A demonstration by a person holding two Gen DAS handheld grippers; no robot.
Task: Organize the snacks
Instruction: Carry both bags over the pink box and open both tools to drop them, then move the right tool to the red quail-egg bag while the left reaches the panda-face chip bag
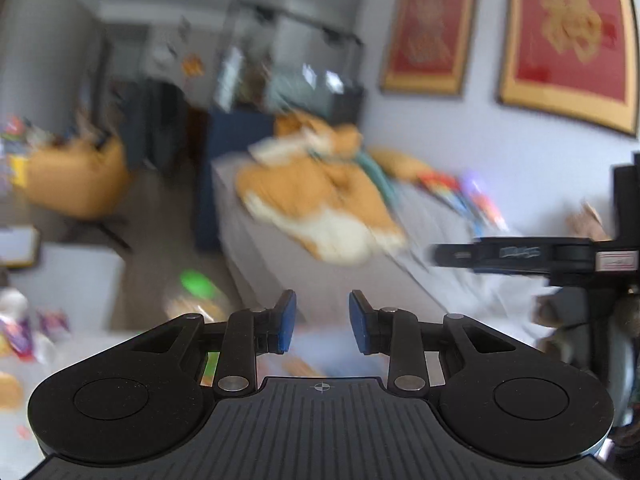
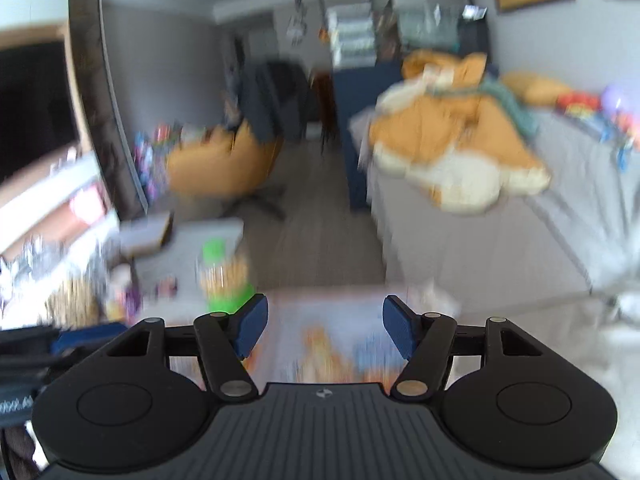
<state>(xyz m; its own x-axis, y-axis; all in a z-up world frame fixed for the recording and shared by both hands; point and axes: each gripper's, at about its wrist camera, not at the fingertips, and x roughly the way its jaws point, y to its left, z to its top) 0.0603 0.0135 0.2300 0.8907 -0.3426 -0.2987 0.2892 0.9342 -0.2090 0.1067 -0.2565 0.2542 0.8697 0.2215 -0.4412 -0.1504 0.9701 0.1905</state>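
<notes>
Both views are smeared by motion. My left gripper (image 1: 322, 320) is held up over the room, its blue pads a small gap apart with nothing between them. My right gripper (image 2: 325, 330) stands open wider, also with nothing in it. Just beyond and below its fingers lies a pale flat pack with orange print (image 2: 328, 344). A clear jar with a green lid (image 2: 222, 276) stands on the low white table (image 2: 208, 232); the same green-lidded jar (image 1: 196, 284) shows in the left wrist view. Blurred colourful snack packets (image 2: 120, 300) lie at the table's left.
A grey sofa (image 1: 280, 264) carries a big orange-and-white plush toy (image 1: 320, 200) and bright packets (image 1: 460, 192). An orange chair (image 2: 216, 164) stands at the back, and a shelf unit (image 2: 48, 208) lines the left wall. A black device (image 1: 560, 254) juts in from the right.
</notes>
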